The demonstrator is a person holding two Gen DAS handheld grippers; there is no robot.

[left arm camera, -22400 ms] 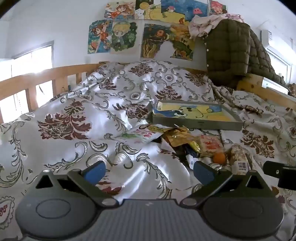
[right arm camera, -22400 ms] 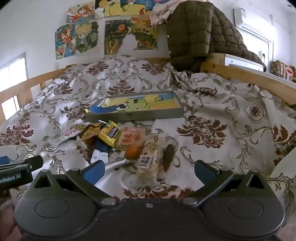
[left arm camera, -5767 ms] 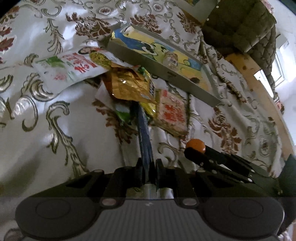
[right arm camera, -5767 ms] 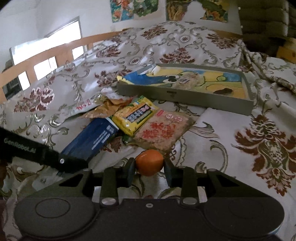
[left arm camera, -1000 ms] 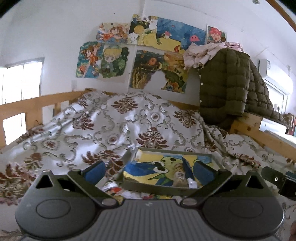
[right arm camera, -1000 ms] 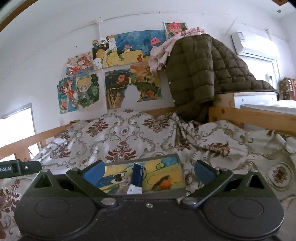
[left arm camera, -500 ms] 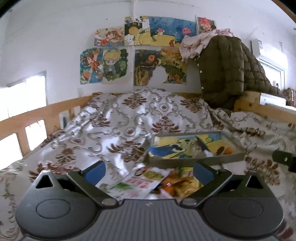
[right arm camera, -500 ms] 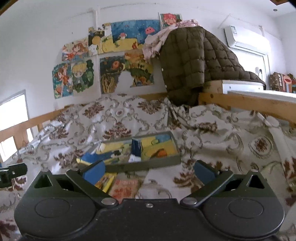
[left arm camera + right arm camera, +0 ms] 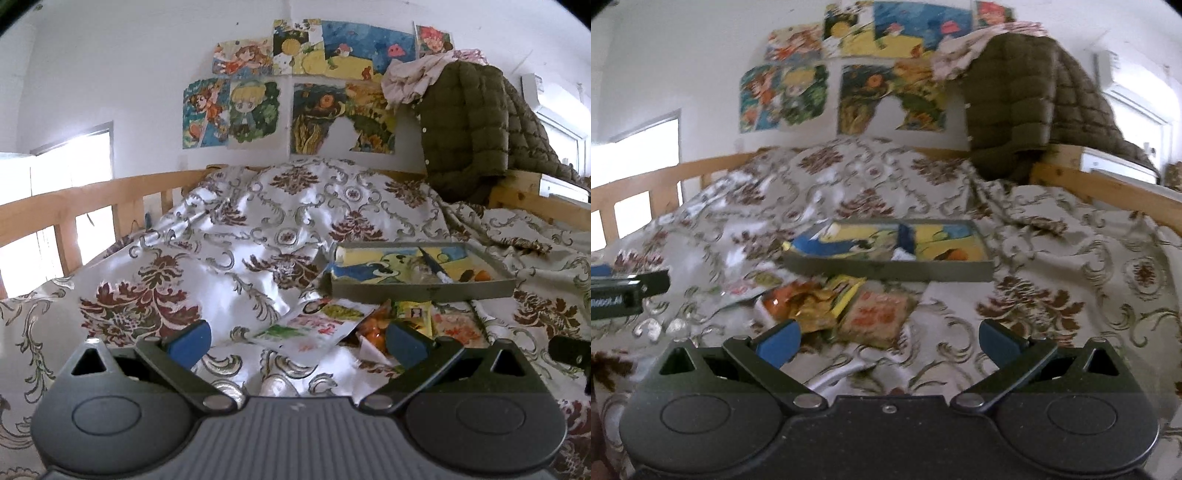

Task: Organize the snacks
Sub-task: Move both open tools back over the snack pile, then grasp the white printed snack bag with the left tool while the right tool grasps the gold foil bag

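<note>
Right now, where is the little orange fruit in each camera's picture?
Left wrist view: the orange fruit lies at the right end of the tray, beside a dark snack.
Right wrist view: the orange fruit lies in the tray's right part, blurred.
Shared landmark: the blue packet left of it in the tray.

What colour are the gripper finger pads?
Blue pads on black fingers, clearest in the left wrist view.
</note>
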